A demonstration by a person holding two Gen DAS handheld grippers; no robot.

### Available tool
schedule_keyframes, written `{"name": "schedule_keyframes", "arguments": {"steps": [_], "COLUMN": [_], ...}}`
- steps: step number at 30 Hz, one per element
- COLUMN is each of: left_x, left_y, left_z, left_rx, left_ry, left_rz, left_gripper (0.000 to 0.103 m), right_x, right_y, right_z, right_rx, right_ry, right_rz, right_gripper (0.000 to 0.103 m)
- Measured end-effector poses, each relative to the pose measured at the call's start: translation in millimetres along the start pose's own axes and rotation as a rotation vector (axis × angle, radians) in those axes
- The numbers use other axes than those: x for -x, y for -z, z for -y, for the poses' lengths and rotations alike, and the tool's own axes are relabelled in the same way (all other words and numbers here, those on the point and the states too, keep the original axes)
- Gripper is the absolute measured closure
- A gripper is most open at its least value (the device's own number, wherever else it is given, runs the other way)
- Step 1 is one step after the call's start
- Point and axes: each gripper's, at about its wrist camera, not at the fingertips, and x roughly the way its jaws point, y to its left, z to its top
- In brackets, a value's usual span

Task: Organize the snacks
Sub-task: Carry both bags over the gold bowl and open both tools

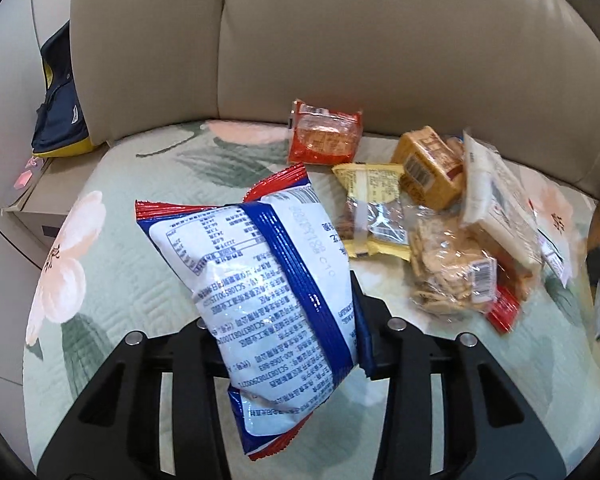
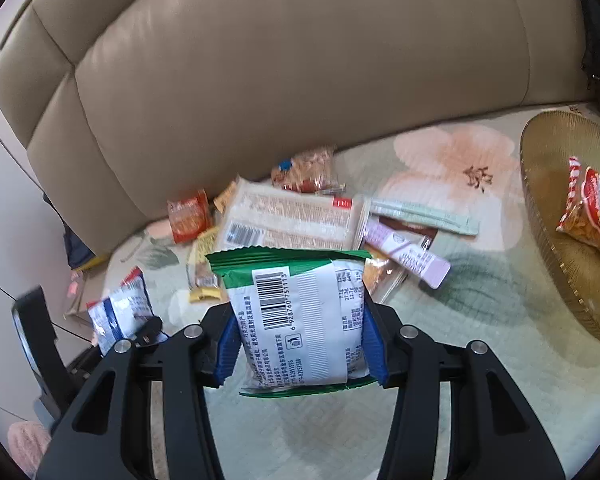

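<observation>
The left gripper [image 1: 284, 320] is pinching a blue-and-white snack bag [image 1: 260, 280] above the floral sofa cover [image 1: 112, 280], left of the snack pile [image 2: 292, 220], its jaws closed in on the bag's lower half. The right gripper [image 2: 300, 344] is clamping a green-and-white packet [image 2: 300, 320] between its blue pads [image 2: 228, 344], in front of that pile. Right of the pile, a gold plate [image 2: 556, 240] is holding a red snack bag [image 2: 592, 208].
</observation>
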Motion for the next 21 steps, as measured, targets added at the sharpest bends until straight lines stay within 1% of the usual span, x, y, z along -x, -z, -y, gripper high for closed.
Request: {"name": "schedule_keyframes", "arguments": {"steps": [4,7,11,14,17,19,21], "left_x": [7,15,30,45,58,66,74], "left_y": [-2,-5,-14,-29,-44,-57,-71], "left_z": [3,6,10,19,33,48,67], "left_rx": [-0.029,-0.039,-0.027,-0.006,-0.023,-0.037,-0.046], "left_ry": [-0.019,-0.013,0.002,0.058,0.078,0.098,0.138], "left_rz": [0.006,0.006,0.027,0.036,0.062,0.078,0.089], "left_gripper": [0.062,0.062,0.062,0.062,0.062,0.062,0.062], "right_x": [11,19,35,59,87,107,119], "right_y": [-6,-12,-24,-41,-61,-71,-72], "right_z": [5,10,15,15,20,32,53], "right_rx": [-0.009,-0.027,-0.031,0.018,0.08,0.113,0.095], "right_ry": [-0.016,-0.055,-0.094,-0.07,-0.023,0.051,0.123], "right_rz": [0.017,0.024,0.033,0.062,0.099,0.137,0.162], "right_gripper": [0.053,0.053,0.053,0.053,0.053,0.053,0.053]}}
